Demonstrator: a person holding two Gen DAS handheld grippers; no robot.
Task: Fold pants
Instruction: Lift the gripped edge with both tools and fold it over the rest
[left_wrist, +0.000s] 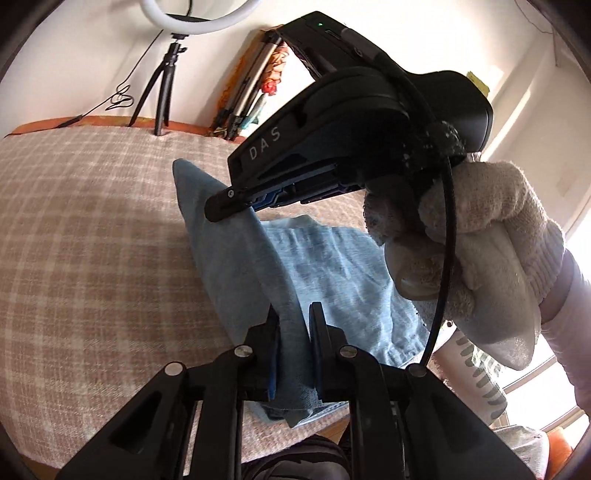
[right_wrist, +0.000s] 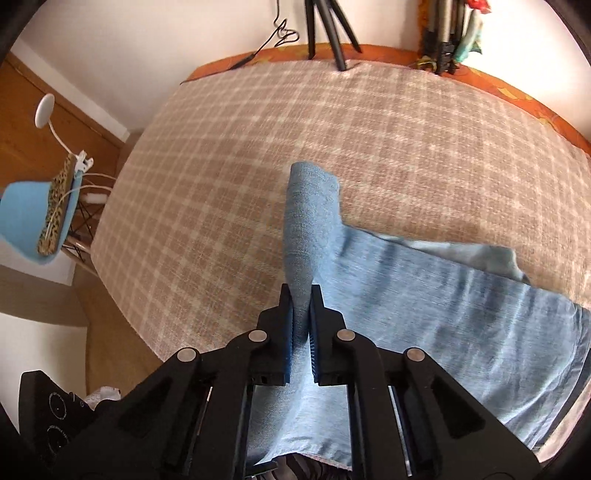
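Both grippers clamped on pants.
Left gripper (left_wrist: 293, 325) and right gripper (right_wrist: 302, 310) pinch raised pants (right_wrist: 424, 280) fold above bed (right_wrist: 221, 184).

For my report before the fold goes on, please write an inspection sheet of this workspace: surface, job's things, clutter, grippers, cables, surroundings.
Surface: checked beige cloth covers the bed; orange edge at the far side.
Job's things: light blue pants, one part lifted in a ridge, the rest lying flat.
Clutter: nothing seen on the cloth besides the pants.
Grippers: left gripper shut on the pants; right gripper shut on the pants; gloved hand holds the right one.
Cables: black cable along the right gripper; thin wire by the wall.
Surroundings: tripod with ring light, blue chair, white lamp.
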